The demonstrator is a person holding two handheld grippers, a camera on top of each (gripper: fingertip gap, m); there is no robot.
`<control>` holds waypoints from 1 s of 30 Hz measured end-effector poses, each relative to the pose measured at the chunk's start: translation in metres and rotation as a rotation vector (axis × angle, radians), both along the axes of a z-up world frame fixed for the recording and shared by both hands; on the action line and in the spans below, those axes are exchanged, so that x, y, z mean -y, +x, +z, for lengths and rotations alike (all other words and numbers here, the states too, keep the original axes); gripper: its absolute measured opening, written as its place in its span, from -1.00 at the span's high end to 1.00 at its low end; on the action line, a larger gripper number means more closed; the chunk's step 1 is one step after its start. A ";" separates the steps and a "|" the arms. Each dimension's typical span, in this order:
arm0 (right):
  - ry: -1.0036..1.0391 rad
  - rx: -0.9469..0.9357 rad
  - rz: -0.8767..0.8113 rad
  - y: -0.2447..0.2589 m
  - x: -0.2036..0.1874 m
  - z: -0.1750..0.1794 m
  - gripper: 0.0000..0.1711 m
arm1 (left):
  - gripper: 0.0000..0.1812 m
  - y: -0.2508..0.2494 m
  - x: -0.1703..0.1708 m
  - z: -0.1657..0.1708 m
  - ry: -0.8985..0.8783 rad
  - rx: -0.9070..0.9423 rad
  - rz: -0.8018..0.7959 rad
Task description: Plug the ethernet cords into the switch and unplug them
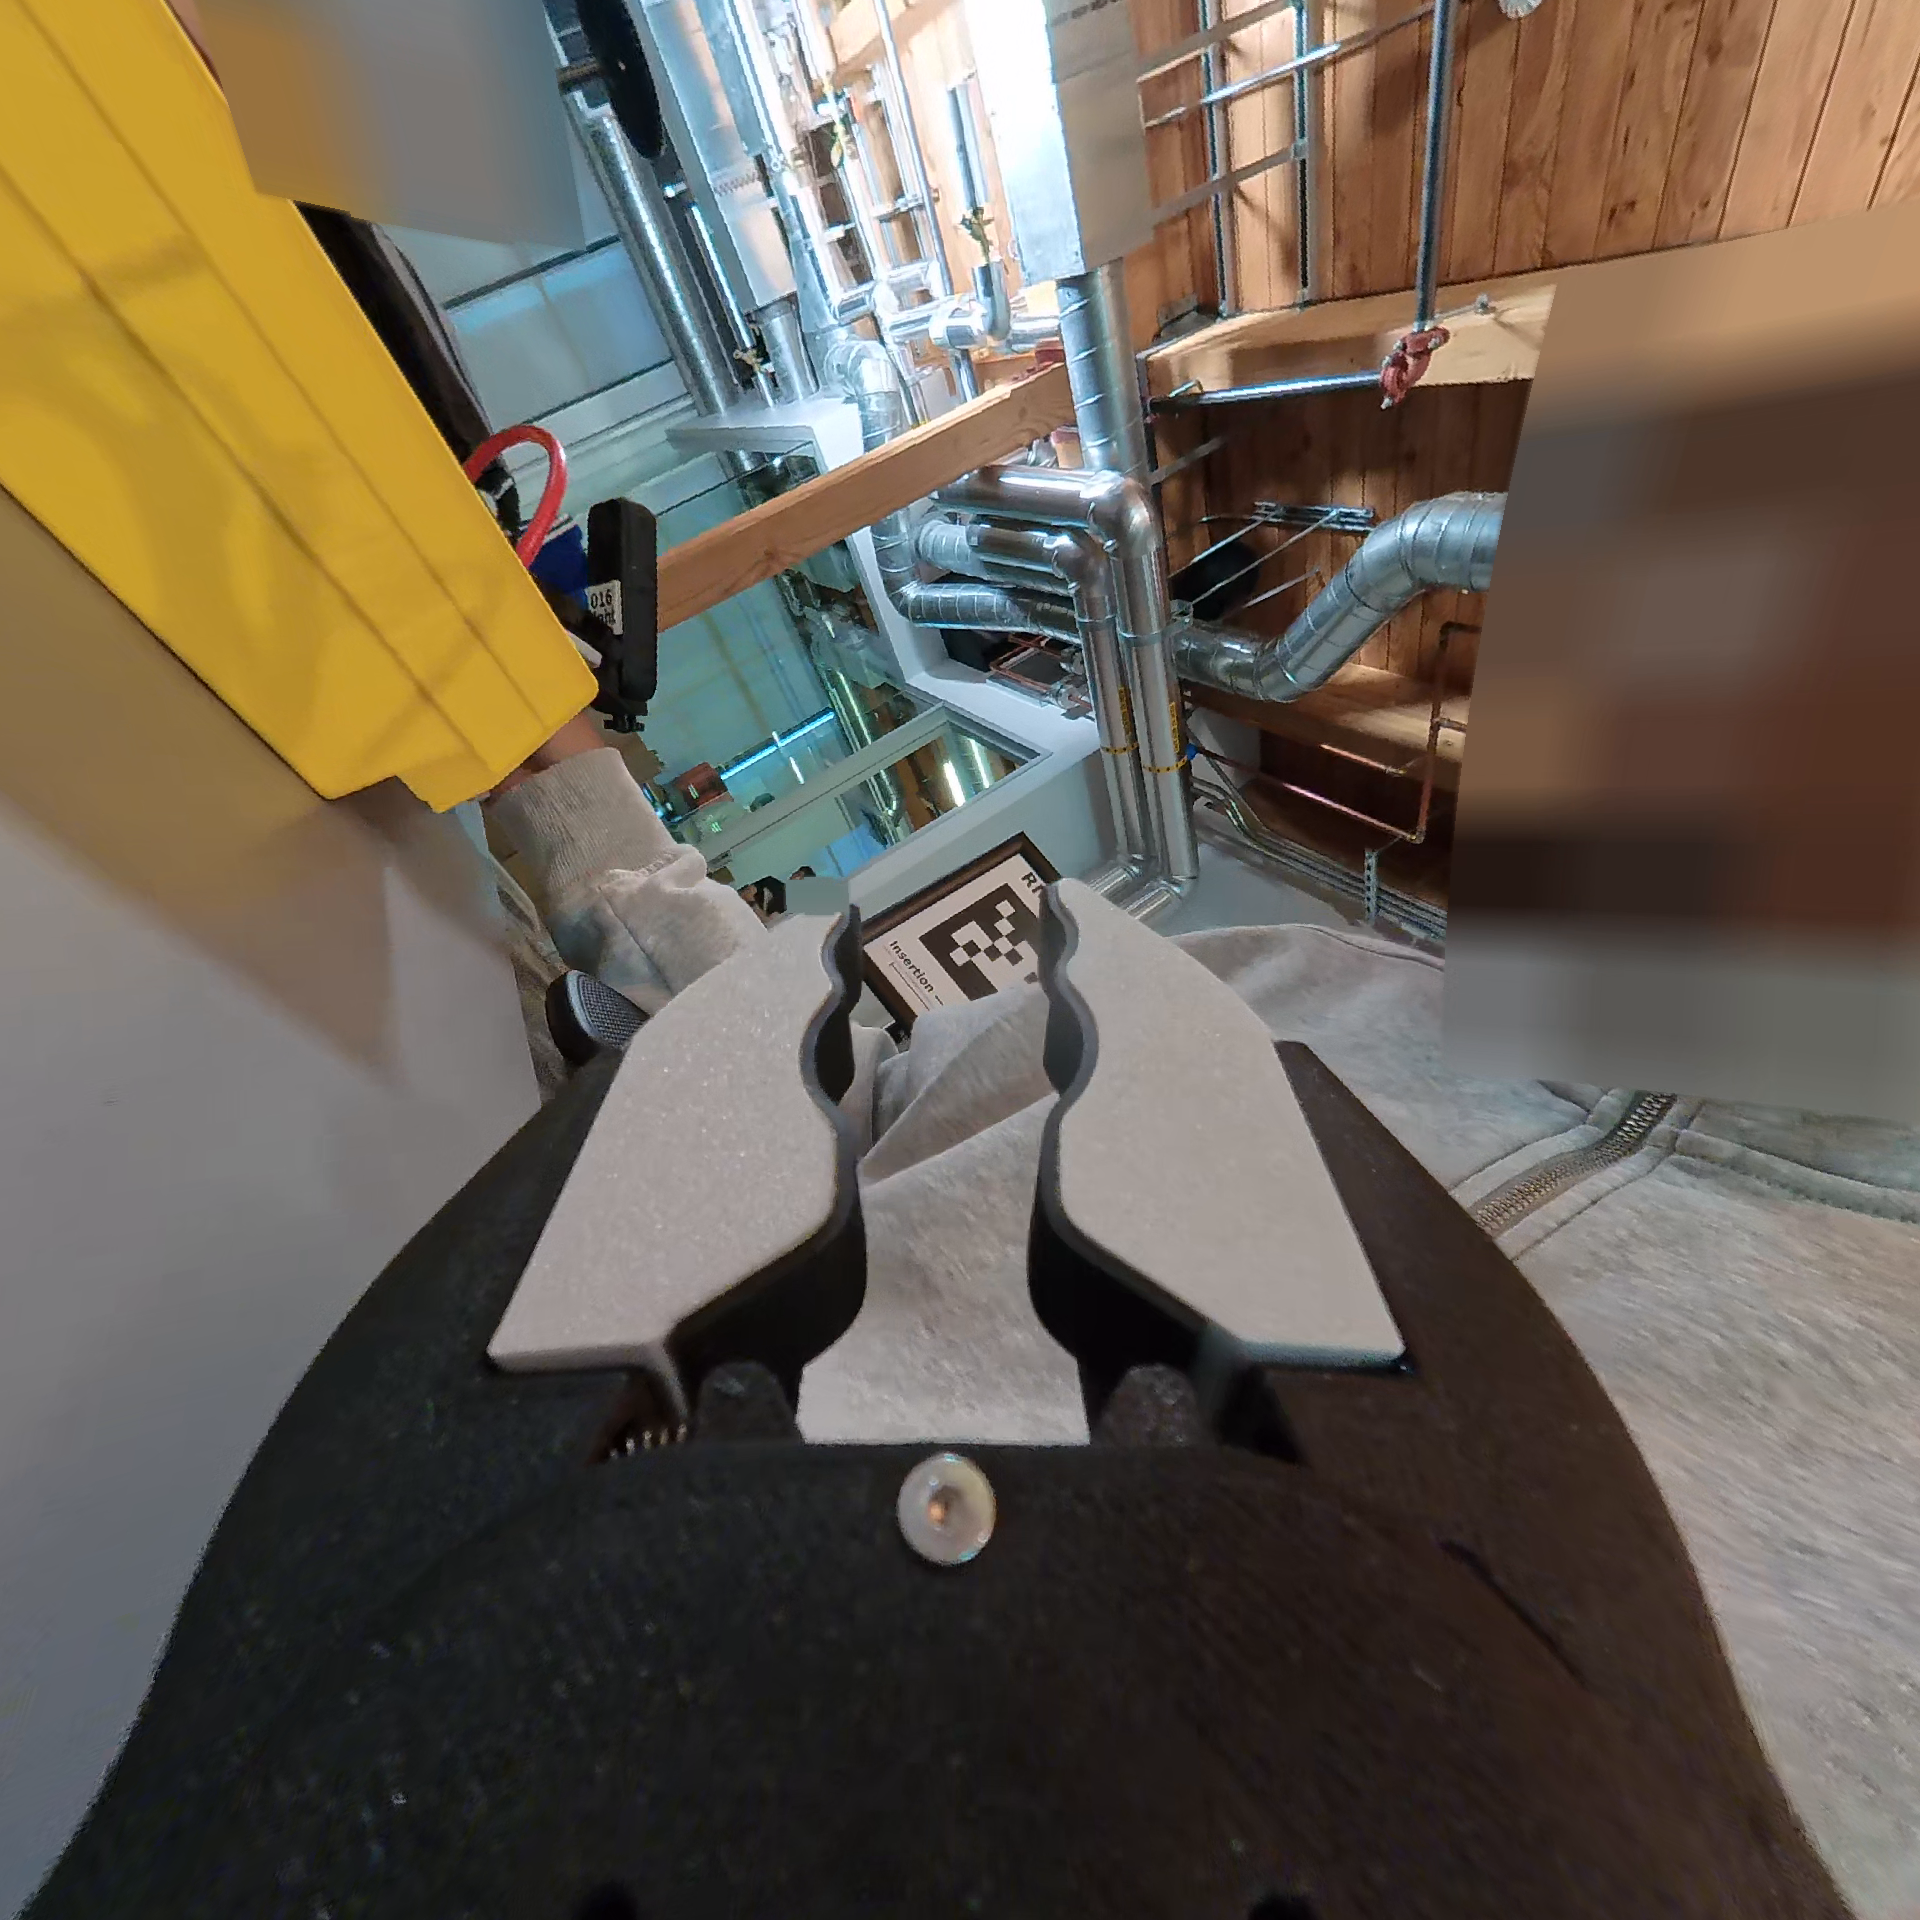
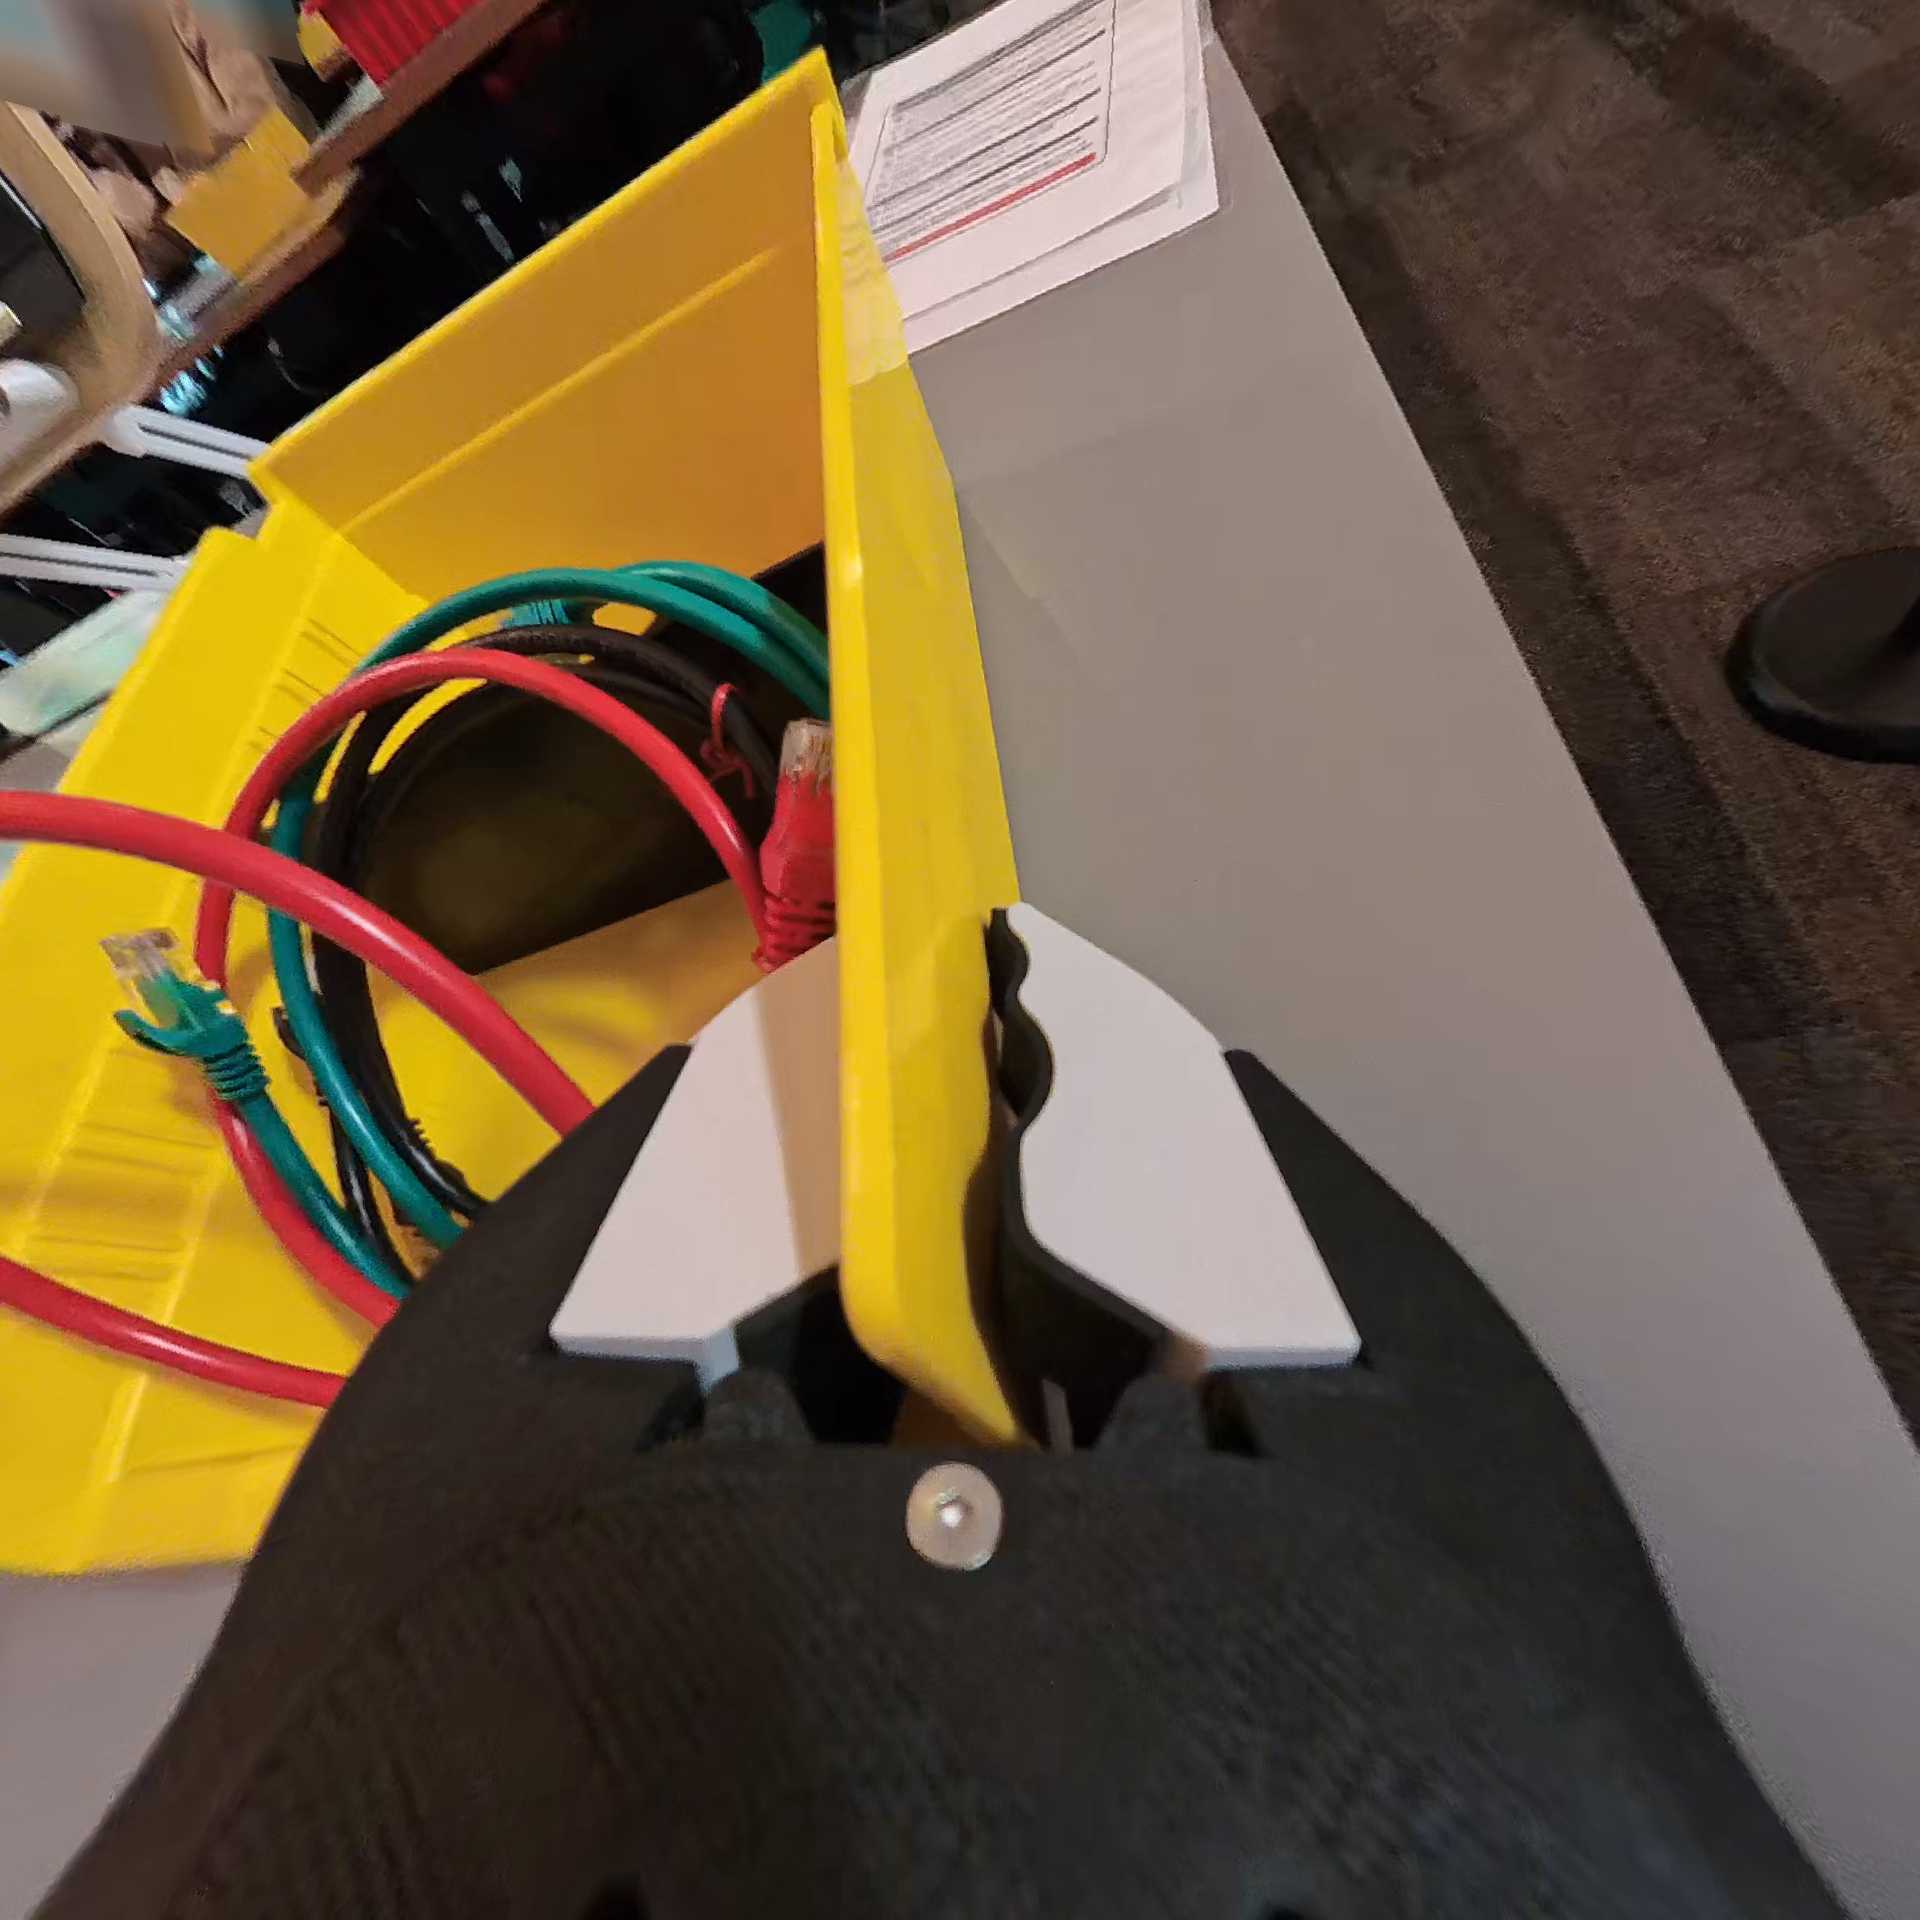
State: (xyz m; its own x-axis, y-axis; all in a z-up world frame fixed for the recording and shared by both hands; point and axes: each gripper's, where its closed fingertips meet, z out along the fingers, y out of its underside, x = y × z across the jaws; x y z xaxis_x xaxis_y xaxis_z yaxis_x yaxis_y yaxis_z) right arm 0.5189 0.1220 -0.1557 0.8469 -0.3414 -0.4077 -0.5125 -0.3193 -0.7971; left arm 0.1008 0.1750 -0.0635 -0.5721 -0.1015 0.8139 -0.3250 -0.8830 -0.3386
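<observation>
Your right gripper (image 2: 914, 1039) is clamped on the side wall of the yellow plastic bin (image 2: 894, 727), one finger inside and one outside; your left gripper (image 1: 951, 1008) hangs released with a clear gap between its grey pads, holding nothing and aimed at your grey sweatshirt (image 1: 1558, 1351) instead of the work.

The step in hand looks like positioning the bin, so keep the grip low on the wall and slide it flat across the pale grey tabletop (image 2: 1299, 831) rather than tipping it; the cords lie loose and would spill; swing the left gripper round to the open front before you let go.

Just past your right fingers, inside the bin, the red ethernet cord's plug (image 2: 798, 831) stands against the held wall; to its left the green ethernet cord's plug (image 2: 171, 997) rests on the bin floor; the thin black cable (image 2: 582, 655) coils between them, around a dark object that may be the switch, though I cannot tell for certain; beyond the bin a printed white sheet (image 2: 1039, 135) lies on the table.

Only the right wrist view shows the cords and plugs properly; the left wrist view shows the bin's outside (image 1: 260, 468), a small loop of red cable, a framed black-and-white marker card (image 1: 966, 935) near your sleeve, and, farthest off, silver ducts (image 1: 1122, 582) against wooden panelling (image 1: 1558, 156).
</observation>
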 end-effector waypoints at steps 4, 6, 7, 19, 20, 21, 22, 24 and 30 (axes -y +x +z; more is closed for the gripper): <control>0.030 -0.009 -0.060 -0.009 0.000 0.004 0.87 | 0.64 0.000 0.001 0.000 0.050 -0.008 0.021; 0.042 -0.018 -0.088 -0.014 -0.002 0.005 0.87 | 0.64 -0.001 0.003 0.004 0.075 0.002 0.032; 0.049 -0.026 -0.094 -0.016 -0.003 0.005 0.87 | 0.64 -0.002 0.004 0.005 0.091 0.005 0.038; 0.135 -0.058 -0.100 -0.059 -0.023 0.038 0.88 | 0.58 0.000 -0.017 -0.013 0.571 -0.125 0.322; 0.137 -0.059 -0.093 -0.066 -0.025 0.040 0.88 | 0.55 -0.003 -0.029 -0.015 0.633 -0.152 0.394; 0.138 -0.064 -0.081 -0.073 -0.028 0.040 0.88 | 0.53 -0.009 -0.043 -0.014 0.682 -0.181 0.478; 0.139 -0.072 -0.067 -0.080 -0.031 0.040 0.88 | 0.50 -0.018 -0.058 -0.013 0.721 -0.208 0.572; 0.133 -0.104 -0.040 -0.095 -0.038 0.037 0.88 | 0.46 -0.043 -0.092 -0.010 0.772 -0.276 0.772; 0.097 -0.124 0.077 -0.134 -0.076 0.028 0.88 | -0.17 -0.178 -0.176 0.028 0.933 -0.532 1.551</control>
